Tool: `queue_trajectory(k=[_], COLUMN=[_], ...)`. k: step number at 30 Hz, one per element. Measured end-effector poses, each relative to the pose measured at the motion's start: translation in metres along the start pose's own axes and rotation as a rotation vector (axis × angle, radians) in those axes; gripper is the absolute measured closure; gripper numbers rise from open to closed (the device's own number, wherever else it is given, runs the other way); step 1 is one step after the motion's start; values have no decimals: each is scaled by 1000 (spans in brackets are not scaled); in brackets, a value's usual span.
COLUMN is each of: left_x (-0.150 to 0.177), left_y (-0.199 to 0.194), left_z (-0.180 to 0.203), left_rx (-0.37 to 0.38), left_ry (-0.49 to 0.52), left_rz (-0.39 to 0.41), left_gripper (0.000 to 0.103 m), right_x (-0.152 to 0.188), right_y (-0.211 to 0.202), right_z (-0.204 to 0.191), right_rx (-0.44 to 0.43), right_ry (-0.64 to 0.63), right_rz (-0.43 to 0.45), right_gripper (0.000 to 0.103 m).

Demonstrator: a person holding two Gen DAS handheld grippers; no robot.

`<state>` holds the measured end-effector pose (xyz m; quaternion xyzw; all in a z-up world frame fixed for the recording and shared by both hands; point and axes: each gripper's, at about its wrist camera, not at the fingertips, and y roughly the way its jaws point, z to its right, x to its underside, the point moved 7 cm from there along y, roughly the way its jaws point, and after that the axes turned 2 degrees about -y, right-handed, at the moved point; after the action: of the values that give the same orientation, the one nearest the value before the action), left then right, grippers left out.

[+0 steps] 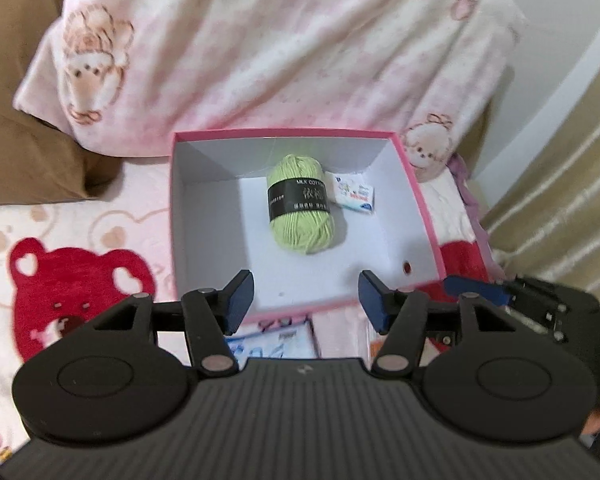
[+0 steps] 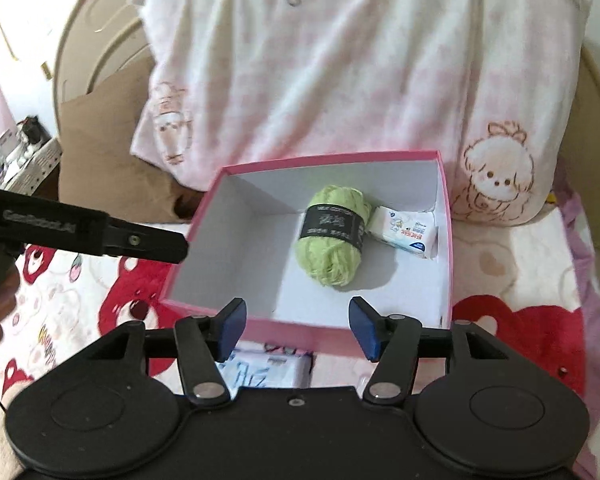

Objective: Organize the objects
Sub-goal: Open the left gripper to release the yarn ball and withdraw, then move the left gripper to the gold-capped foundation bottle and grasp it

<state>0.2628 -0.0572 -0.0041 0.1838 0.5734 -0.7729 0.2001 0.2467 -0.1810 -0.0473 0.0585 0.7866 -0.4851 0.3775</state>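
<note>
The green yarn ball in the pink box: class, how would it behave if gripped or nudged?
The green yarn ball looks soft, so it would probably squash under pressure. Its rounded shape may roll a little. The paper band around it could slip.

Both wrist views are evenly and softly lit, fairly bright, with no hard glare. The green yarn ball throws a soft shadow to its near right on the white floor of the pink box. Fisheye bending curves the far edges and corners. The far pink bedding looks slightly smeared and soft.
</note>
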Motion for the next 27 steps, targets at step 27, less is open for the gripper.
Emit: queue_trajectory(k=[27], left_x=[129], left_y=[-25], left_z=[-22], left_rx=[102], left_ry=[-6], left_rz=[-147], left_gripper=[34], right_x=[90], right_y=[-23], right_z=[-90], right_rx=[-179], right_ry=[-220], right_rz=[-206], right_gripper=[32])
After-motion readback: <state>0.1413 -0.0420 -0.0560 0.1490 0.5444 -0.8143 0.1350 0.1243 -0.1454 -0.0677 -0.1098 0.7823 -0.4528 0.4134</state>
